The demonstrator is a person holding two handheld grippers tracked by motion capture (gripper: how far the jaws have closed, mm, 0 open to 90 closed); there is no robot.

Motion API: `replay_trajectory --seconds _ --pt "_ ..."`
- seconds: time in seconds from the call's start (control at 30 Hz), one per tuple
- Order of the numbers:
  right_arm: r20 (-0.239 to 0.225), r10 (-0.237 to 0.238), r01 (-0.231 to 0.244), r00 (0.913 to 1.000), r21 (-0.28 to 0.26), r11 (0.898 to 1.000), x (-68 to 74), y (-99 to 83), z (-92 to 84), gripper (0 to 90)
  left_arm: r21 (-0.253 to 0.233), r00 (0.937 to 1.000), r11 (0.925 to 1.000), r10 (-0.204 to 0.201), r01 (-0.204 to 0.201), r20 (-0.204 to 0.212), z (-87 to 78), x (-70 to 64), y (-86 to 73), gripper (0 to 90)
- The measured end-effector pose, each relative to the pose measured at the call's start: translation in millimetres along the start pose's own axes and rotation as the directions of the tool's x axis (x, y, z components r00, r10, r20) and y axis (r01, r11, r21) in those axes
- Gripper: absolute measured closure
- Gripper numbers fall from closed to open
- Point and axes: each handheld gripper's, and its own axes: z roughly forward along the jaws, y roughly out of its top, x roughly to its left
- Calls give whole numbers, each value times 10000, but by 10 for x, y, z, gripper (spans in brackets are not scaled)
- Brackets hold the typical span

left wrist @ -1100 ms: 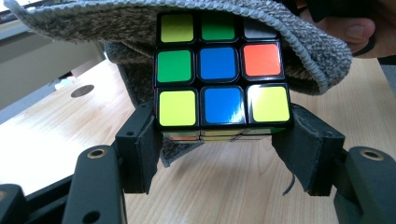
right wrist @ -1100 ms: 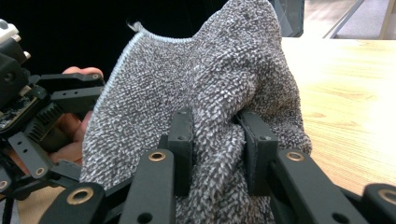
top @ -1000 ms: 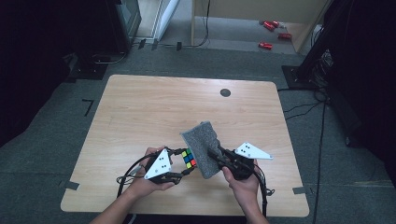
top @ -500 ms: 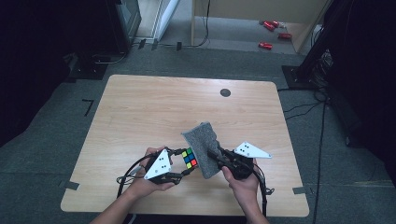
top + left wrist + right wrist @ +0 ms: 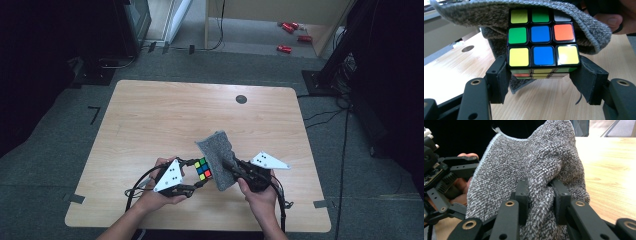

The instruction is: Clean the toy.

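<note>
A scrambled colour cube [image 5: 202, 169] is held above the table's near edge by my left gripper [image 5: 199, 175], which is shut on its two sides. In the left gripper view the cube [image 5: 543, 40] sits between the black pads, gripper [image 5: 543, 80] below it. A grey knitted cloth [image 5: 217, 150] stands up against the cube's right side. My right gripper [image 5: 226, 167] is shut on a bunched fold of it, and its jaws have just closed a little further. The cloth [image 5: 536, 165] drapes over the right gripper [image 5: 541, 195] and arches over the cube's top [image 5: 584, 27].
The wooden table [image 5: 165, 115] has a small dark round plug [image 5: 241, 99] near its far edge. Cables trail from both grippers over the near edge. Grey floor, dark equipment stands and red items lie beyond the table.
</note>
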Motion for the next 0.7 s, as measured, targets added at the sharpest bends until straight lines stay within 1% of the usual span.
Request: replay_trajectory --seconds 0.07,0.13,0.17,0.23,0.27,0.3,0.33,0.4,0.43,0.47,0.5,0.53,0.6,0.63,0.7 --pt "-209 -107 104 9997 -154 9998 27 26 -24 716 161 9999 9998 65 -64 -92 18 -3 -10 353" --pt "-460 -351 334 9983 -369 9988 81 58 -49 715 270 9999 9996 71 -68 -112 33 -8 -18 353" --pt "-511 -503 482 9974 -407 9980 112 69 -54 714 279 9999 9996 78 -76 -99 35 -11 -18 353" --pt "-320 -812 802 9962 -313 9963 156 71 -41 714 201 10000 9998 51 -50 -57 30 -17 -11 353" --pt "-240 -833 827 9962 -253 9963 157 62 -30 714 191 9999 9998 77 -76 -63 25 -18 -7 353" --pt "-235 -722 718 9971 -201 9972 140 50 -19 714 201 9999 9997 115 -114 -63 19 -16 -6 353" --pt "-169 -597 595 9981 -128 9981 114 39 -9 714 163 10000 9998 71 -70 -64 16 -16 -5 353" --pt "107 -486 485 9988 138 9987 62 17 11 715 181 9999 9998 27 -24 -137 18 -9 0 353" --pt "267 -464 458 9986 230 9987 47 11 12 715 247 9998 9997 -1 6 -208 24 -4 2 353" --pt "406 -537 527 9977 253 9983 43 13 4 715 405 9994 9992 15 -1 -336 33 2 4 353" --pt "543 -735 725 9958 212 9971 58 28 -11 714 582 9987 9983 11 19 -513 47 1 5 353" --pt "692 -1053 1046 9920 146 9944 92 53 -34 714 792 9977 9969 37 16 -671 65 -2 4 353" --pt "850 -1727 1739 9813 -67 9847 195 116 -80 713 1046 9965 9945 71 16 -832 91 -12 4 353" --pt "903 -2061 2081 9743 -132 9780 259 142 -98 713 1208 9957 9927 95 16 -918 107 -23 9 353" --pt "959 -2705 2734 9579 -182 9617 397 169 -107 713 1469 9936 9891 305 -144 -1083 131 -58 32 353"
